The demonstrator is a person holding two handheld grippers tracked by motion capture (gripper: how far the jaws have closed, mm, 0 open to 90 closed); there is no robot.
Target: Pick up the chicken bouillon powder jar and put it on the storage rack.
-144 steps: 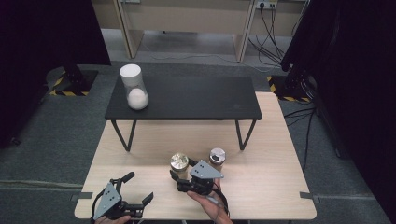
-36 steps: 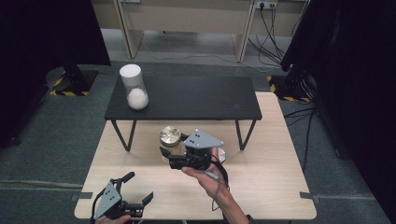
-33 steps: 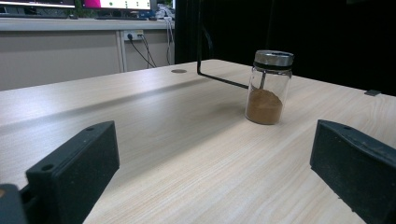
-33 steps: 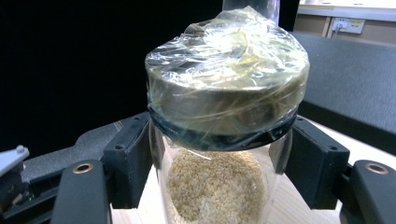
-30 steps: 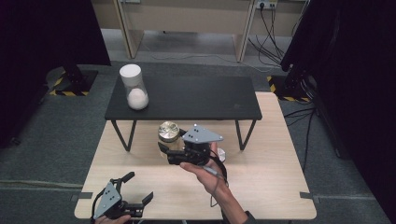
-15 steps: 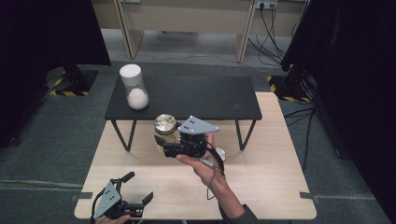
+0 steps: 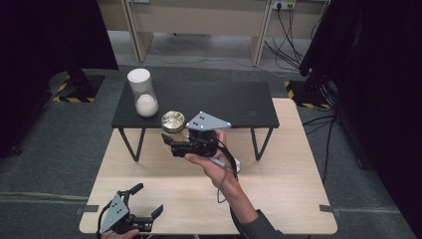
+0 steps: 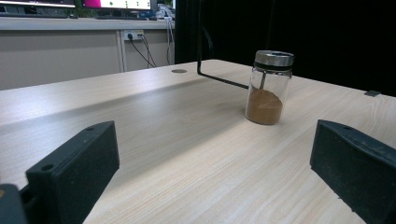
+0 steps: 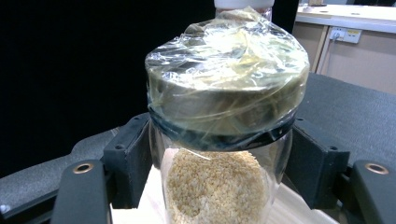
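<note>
A glass jar of pale grains [image 7: 173, 125], its lid wrapped in clear film, hangs in the air just in front of the black side table [image 7: 224, 102]. My right gripper [image 7: 174, 143] is shut on that jar [image 9: 224, 121], with a jaw on each side of the glass below the lid. My left gripper [image 7: 148, 199] rests open near the front left corner of the wooden table [image 7: 278, 199]. Between the left gripper's [image 8: 215, 186] spread jaws nothing is held; a jar of brown powder [image 8: 268, 88] with a metal lid stands farther off.
A tall white-topped jar [image 7: 142, 92] with white contents stands on the black table's left end; its cap [image 9: 243, 3] shows just beyond the held jar. The black table's legs [image 7: 129, 144] stand on the wooden table. Cables lie on the floor behind.
My right gripper has lifted the grain jar off the wooden table and carried it up, away and to the left, toward the black table's front edge. The left gripper has stayed put.
</note>
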